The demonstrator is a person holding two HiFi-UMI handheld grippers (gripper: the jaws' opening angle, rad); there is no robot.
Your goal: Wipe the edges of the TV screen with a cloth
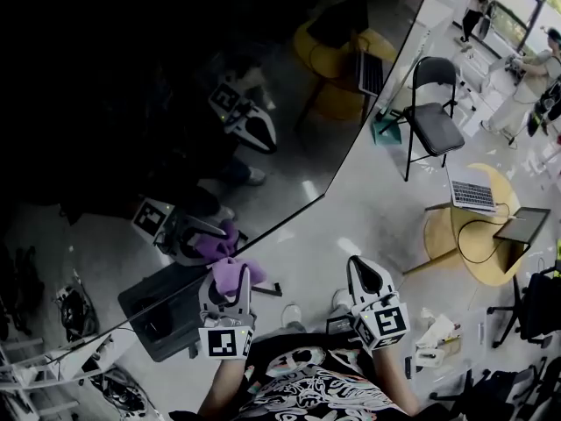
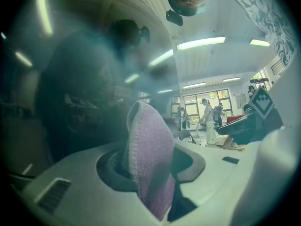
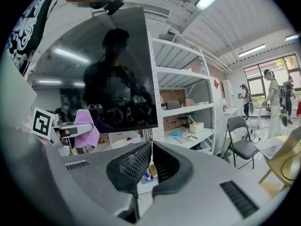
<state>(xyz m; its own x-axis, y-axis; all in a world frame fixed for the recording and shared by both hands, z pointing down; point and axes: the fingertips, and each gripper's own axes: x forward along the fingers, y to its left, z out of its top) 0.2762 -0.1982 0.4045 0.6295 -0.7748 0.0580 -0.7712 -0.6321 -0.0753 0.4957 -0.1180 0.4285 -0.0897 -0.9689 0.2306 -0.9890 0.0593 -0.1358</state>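
Note:
The TV screen (image 1: 175, 103) is a large dark, reflective panel filling the upper left of the head view; its lower edge runs diagonally past my left gripper (image 1: 230, 289). That gripper is shut on a purple cloth (image 1: 228, 273), which sits right at this edge, with its reflection just above it. In the left gripper view the cloth (image 2: 148, 145) stands up between the jaws of the left gripper (image 2: 150, 163) close to the glass. My right gripper (image 1: 359, 266) hangs beside it, off the screen, shut and empty. The right gripper (image 3: 151, 149) faces the screen (image 3: 108, 74) and the cloth (image 3: 87, 126).
A black folding chair (image 1: 434, 117) stands on the floor beyond the screen's corner. A yellow round table (image 1: 478, 235) carries a laptop (image 1: 473, 193). White shelving (image 3: 186, 107) stands next to the TV. People (image 1: 526, 82) stand far right by the windows.

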